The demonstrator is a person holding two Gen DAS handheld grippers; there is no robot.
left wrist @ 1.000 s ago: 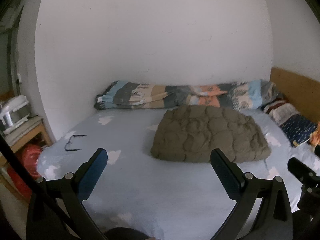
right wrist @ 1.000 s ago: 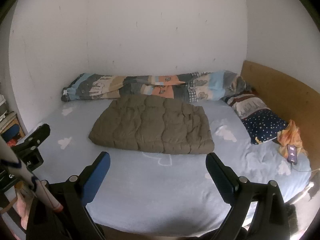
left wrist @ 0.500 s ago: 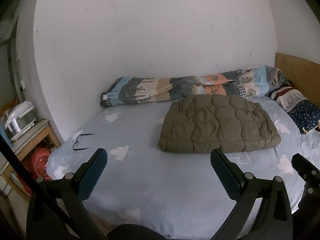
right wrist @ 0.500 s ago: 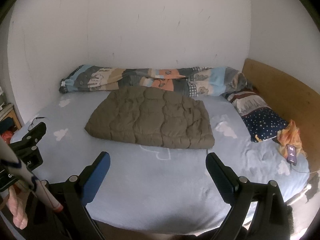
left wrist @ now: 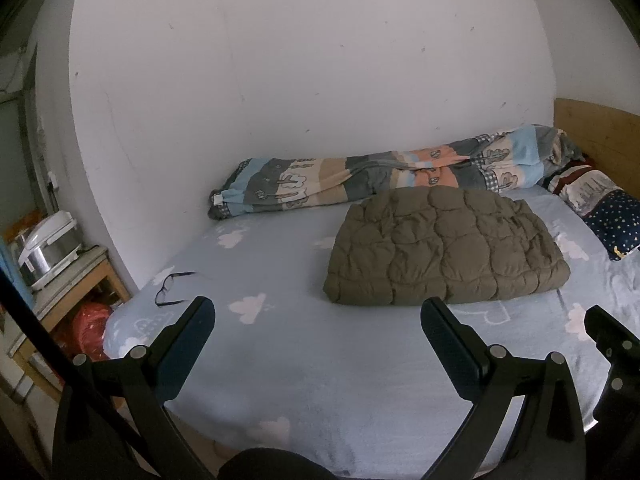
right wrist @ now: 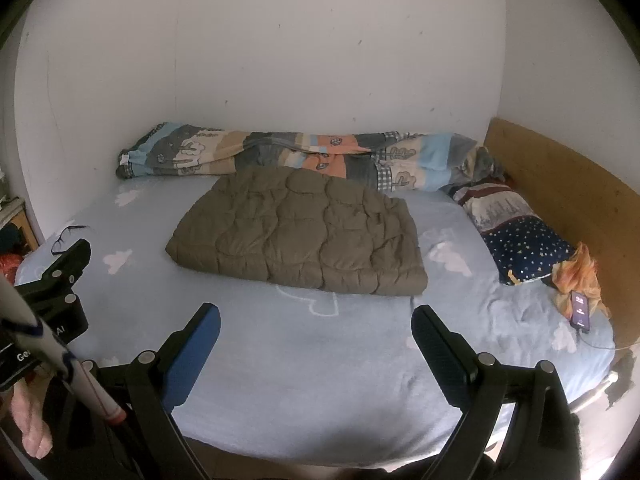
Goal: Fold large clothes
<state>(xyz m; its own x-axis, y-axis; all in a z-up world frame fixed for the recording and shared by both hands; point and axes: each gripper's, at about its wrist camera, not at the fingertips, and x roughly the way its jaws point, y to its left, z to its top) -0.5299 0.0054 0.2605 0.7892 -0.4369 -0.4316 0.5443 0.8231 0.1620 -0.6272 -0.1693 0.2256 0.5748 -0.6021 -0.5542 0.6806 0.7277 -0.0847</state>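
Both cameras had drawn back from the bed (left wrist: 320,380) over the last second, so more of its near edge and the floor side showed at the bottom of each frame, while the folded olive quilted jacket (left wrist: 444,248) lay unmoved at centre right of the left wrist view. Seen from the right wrist, the jacket (right wrist: 300,230) sat in mid-frame on the cloud-print sheet, just in front of a rolled patterned duvet (right wrist: 304,156) along the wall. Left gripper (left wrist: 316,320) and right gripper (right wrist: 316,328) both hovered short of the bed, their fingers spread wide and holding nothing. Eyeglasses (left wrist: 172,288) rested near the left edge of the mattress. A star-print pillow (right wrist: 528,244) lay at right, with a phone (right wrist: 580,312) on orange cloth beside the wooden headboard (right wrist: 560,192). At left, a rice cooker (left wrist: 48,248) stood on a small counter.
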